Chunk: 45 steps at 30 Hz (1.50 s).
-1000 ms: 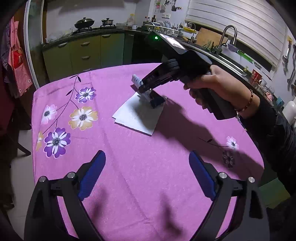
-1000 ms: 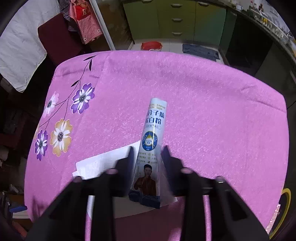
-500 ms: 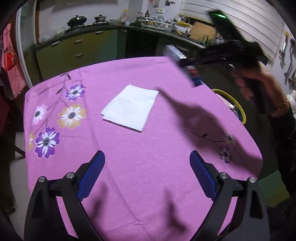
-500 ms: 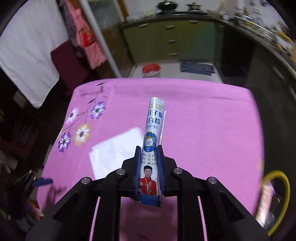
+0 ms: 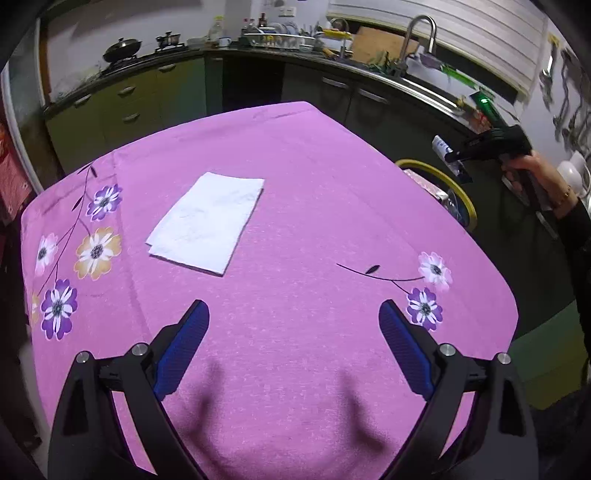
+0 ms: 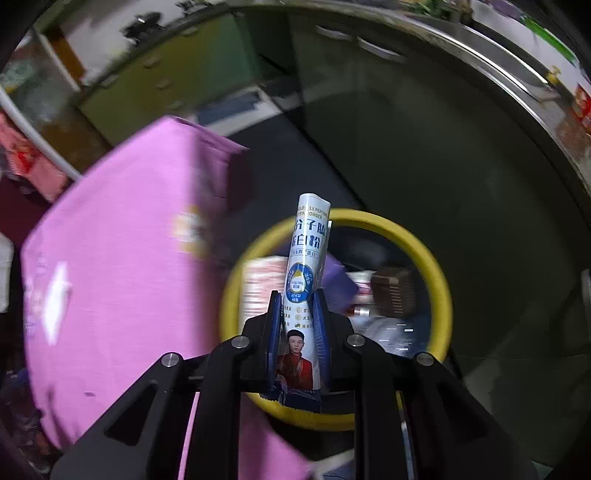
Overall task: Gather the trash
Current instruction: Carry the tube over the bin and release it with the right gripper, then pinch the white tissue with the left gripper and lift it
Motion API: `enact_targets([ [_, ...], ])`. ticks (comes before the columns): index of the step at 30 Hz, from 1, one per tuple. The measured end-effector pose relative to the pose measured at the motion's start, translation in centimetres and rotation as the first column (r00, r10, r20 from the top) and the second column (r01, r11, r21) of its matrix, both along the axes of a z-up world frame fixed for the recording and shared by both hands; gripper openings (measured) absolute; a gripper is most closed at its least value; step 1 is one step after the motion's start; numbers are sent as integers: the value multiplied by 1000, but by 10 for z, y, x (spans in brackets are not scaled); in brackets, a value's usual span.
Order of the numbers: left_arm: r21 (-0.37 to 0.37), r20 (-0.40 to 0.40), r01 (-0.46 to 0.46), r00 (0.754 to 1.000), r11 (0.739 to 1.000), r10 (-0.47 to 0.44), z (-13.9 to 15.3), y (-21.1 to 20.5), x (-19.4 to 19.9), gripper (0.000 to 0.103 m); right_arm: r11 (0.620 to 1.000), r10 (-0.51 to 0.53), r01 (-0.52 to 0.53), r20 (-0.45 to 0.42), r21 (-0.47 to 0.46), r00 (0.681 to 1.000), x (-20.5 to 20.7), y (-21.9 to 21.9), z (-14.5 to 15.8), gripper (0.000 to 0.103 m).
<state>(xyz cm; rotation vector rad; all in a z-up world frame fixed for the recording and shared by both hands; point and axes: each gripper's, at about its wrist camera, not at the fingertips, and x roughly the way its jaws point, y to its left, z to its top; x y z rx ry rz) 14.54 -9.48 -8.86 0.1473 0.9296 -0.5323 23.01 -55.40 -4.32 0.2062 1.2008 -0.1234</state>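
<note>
Sachet clamped in right gripper, over yellow-rimmed bin, drop pending; napkin left; left gripper agape, empty.

Pink flowered tablecloth over the table, green kitchen cabinets behind, wok on the stove, chrome faucet by the sink.

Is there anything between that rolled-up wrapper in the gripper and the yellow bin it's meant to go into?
Nothing visible. The right gripper holds the wrapper directly over the yellow-rimmed bin, whose mouth is open, with only other trash lying inside it.
</note>
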Motion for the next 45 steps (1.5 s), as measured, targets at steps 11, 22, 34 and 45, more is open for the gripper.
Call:
enact_targets([
  [11, 33, -1, 5, 1000, 999, -5, -1, -4, 2, 90, 988, -114, 123, -104, 92, 988, 22, -47, -36, 21],
  [22, 60, -14, 54, 998, 997, -53, -11, -12, 21, 90, 993, -93, 94, -13, 66, 996, -16, -46, 12, 47],
  [34, 178, -71, 72, 996, 981, -61, -31, -18, 128, 97, 988, 109, -123, 149, 89, 983, -94, 51, 52, 54],
  [45, 192, -152, 82, 987, 978, -53, -59, -6, 178, 97, 982, 138, -152, 124, 109, 983, -95, 65, 21, 54],
])
